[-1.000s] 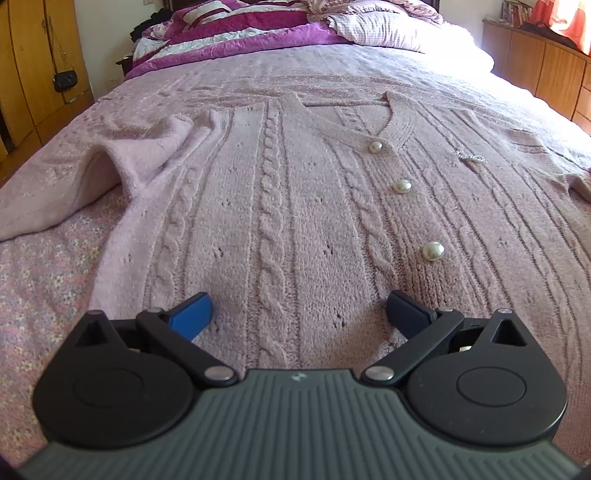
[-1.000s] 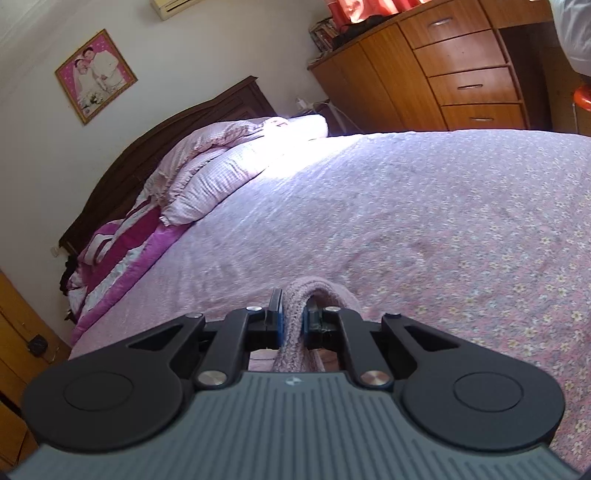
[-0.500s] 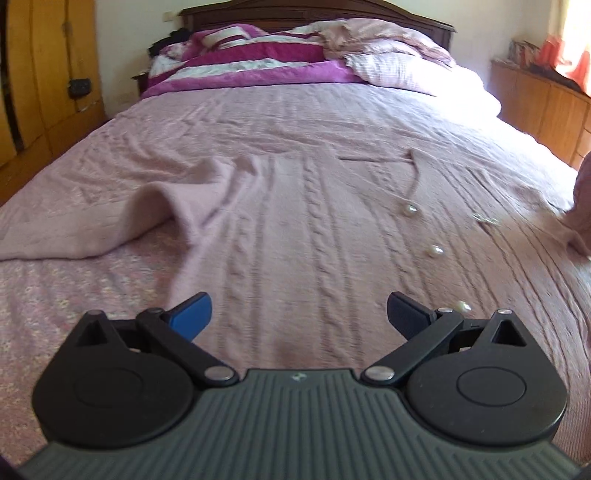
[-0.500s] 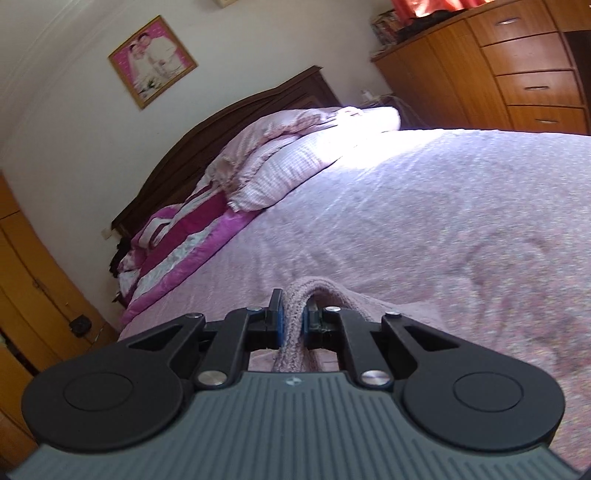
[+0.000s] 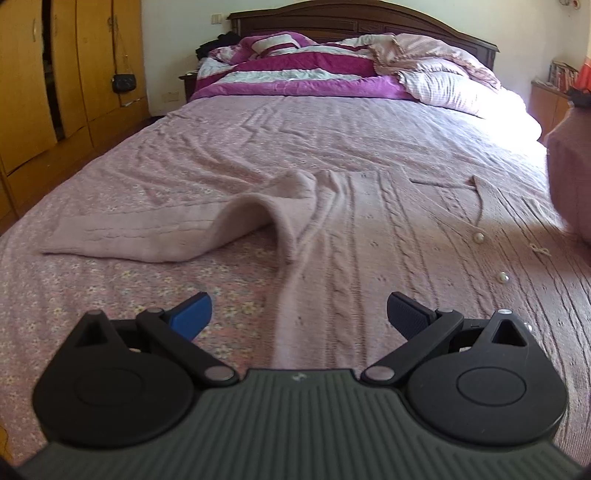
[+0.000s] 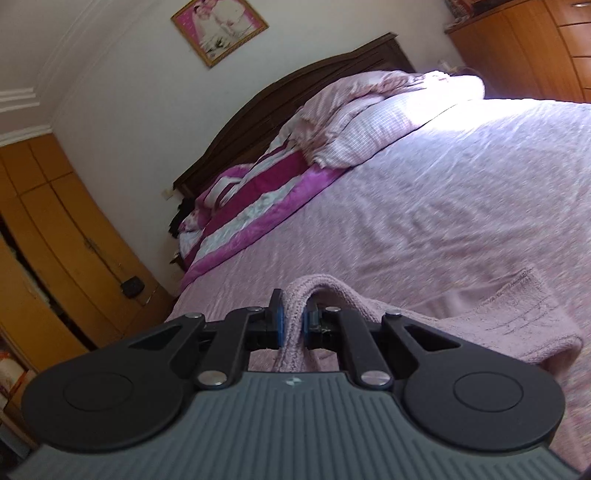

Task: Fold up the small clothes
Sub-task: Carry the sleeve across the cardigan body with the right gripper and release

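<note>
Left gripper: grey ribbed plastic body with a small pale logo at top centre, two round matte-black discs at the sides, black linkage arms pinned with silver rivets, triangular cut-outs in the outer links, finger pads bright blue on one side, dark navy on the other. Right gripper: same grey ribbed housing, black discs, silver rivets, black fingers with blue inner pads.

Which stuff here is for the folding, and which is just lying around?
For folding: cardigan; right tongs shut on its sleeve; left tongs open.
Just around: quilt; pillows; purse; wardrobe; picture.
</note>
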Demonstrator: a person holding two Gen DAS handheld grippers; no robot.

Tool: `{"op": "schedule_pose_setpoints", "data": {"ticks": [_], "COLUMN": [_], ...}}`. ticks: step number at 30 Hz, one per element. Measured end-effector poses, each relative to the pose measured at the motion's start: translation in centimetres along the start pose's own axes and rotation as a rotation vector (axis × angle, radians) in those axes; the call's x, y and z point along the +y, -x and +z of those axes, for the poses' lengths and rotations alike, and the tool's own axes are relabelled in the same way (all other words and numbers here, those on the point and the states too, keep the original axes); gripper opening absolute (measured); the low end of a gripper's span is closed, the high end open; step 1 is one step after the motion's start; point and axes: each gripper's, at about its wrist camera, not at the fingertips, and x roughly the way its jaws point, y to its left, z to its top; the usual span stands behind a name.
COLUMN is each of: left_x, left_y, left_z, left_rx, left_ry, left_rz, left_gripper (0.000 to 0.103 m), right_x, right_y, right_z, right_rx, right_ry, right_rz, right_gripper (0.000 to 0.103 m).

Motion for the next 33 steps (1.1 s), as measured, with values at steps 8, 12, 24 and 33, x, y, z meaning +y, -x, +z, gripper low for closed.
{"op": "schedule_pose_setpoints", "data": {"ticks": [8,12,24,33], "left_x": [0.7,0.3,-1.5,-4.8], "left_y": [0.0,-0.7,-2.6,-4.2], "left_z": [-0.1,-0.1,0.3,1.2], "left_rx": [-0.026,-0.016,-0.008,-0.008], "left_ry": [0.015,-0.004,-0.047,-0.149], "left_rz": [-0.011,-0.020,-0.077,-0.192], "left_gripper": [0.103,0.103,0.103,0.103], "right_x": [4.4,4.9,2.8,-2.7], "right_y": [-6.1,-8.0,-7.8,-1.4], "right_z": [-7.3,-9.8,-11.5,-11.3], "right_rx": [0.129,0.178,0.295,0.307], "right_ry": [0.078,0.092,0.206,0.277], "right_rz": [-0.009,-0.015,-0.029,-0.138], "right_gripper": [0.009,0.010,0.076,0.091]}}
